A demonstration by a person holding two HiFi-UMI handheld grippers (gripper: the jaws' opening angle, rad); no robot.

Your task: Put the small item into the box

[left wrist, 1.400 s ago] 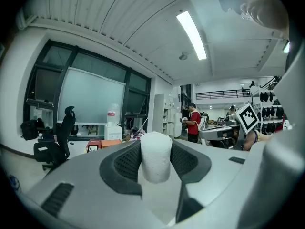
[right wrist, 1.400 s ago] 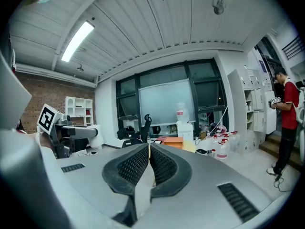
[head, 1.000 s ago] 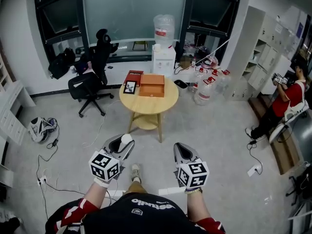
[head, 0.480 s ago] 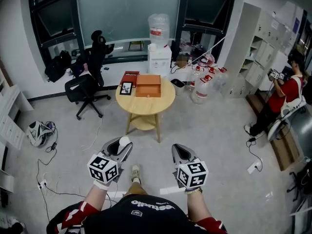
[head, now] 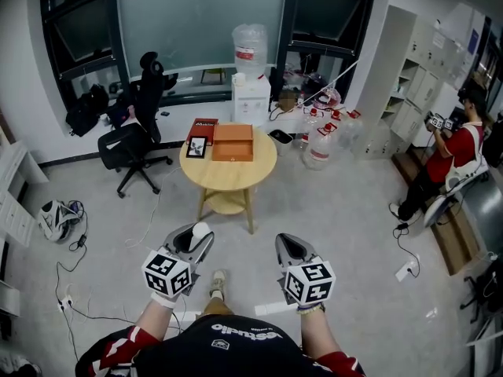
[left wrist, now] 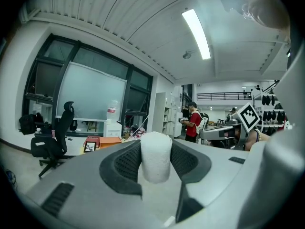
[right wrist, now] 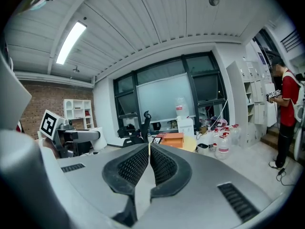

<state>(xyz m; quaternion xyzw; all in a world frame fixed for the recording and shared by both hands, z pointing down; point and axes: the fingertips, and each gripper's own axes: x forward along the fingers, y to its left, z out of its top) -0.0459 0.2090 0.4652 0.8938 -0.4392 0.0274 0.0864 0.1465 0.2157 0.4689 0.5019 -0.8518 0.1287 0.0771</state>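
My left gripper [head: 196, 239] is shut on a small white cylinder [left wrist: 156, 155], which stands upright between the dark pads; its top also shows as the white cylinder [head: 202, 230] in the head view. My right gripper [head: 288, 246] is shut with nothing in it, its pads [right wrist: 163, 163] pressed together. Both are held over the floor, well short of the round wooden table [head: 250, 173]. On that table sits the orange box [head: 233, 142], lid closed, seen small as the orange box [left wrist: 110, 140] and the orange box [right wrist: 173, 139] in the gripper views.
A red box [head: 203, 126] and a small framed picture [head: 196, 145] lie left of the orange box. A black office chair [head: 134, 138] stands left of the table, a water dispenser [head: 251, 85] and bottles [head: 321, 148] behind it. A person in red [head: 446, 157] sits at the right. Cables [head: 75, 250] lie on the floor.
The table and room have slid up and left in the head view while both grippers kept their place in it. The white cylinder stays clamped in the left gripper.
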